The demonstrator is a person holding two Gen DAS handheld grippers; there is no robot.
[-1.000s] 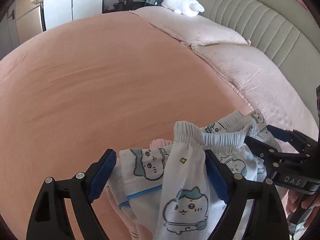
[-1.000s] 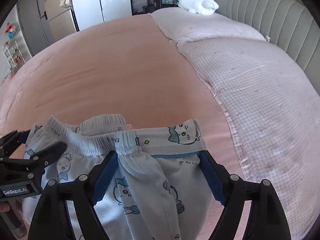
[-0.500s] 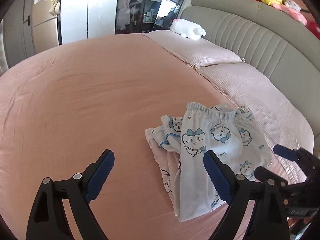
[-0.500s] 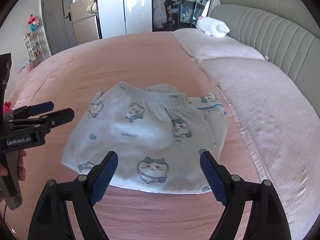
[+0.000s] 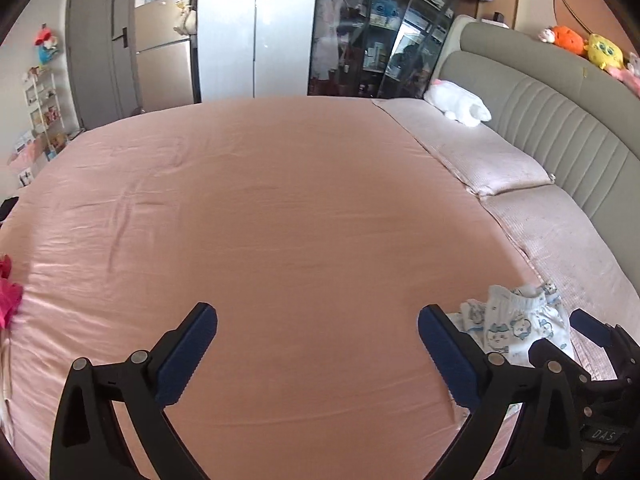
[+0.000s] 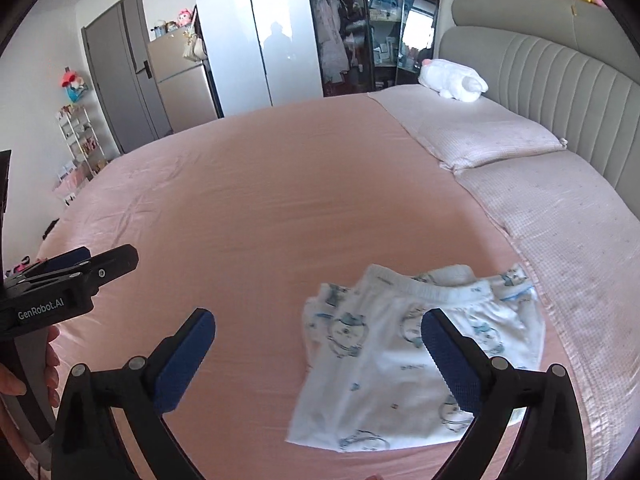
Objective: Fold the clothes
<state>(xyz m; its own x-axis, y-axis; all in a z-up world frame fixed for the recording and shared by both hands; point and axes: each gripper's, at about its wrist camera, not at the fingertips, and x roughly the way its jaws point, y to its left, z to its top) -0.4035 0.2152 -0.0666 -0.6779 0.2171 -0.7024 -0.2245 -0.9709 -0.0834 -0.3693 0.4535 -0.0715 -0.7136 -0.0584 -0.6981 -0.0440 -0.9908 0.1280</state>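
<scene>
My left tongs and my right tongs have just been opening and now stand spread wide with nothing between them. The little cartoon pants lie folded on the pink bed sheet, right beside the pillow. I think this fold is done, so next I need another piece of clothing to fold.

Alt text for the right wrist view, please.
Folded white cartoon-print pants lie on the pink bedsheet, released; the open right gripper hovers above them, nothing between its pads. The left gripper shows at the left edge.
</scene>
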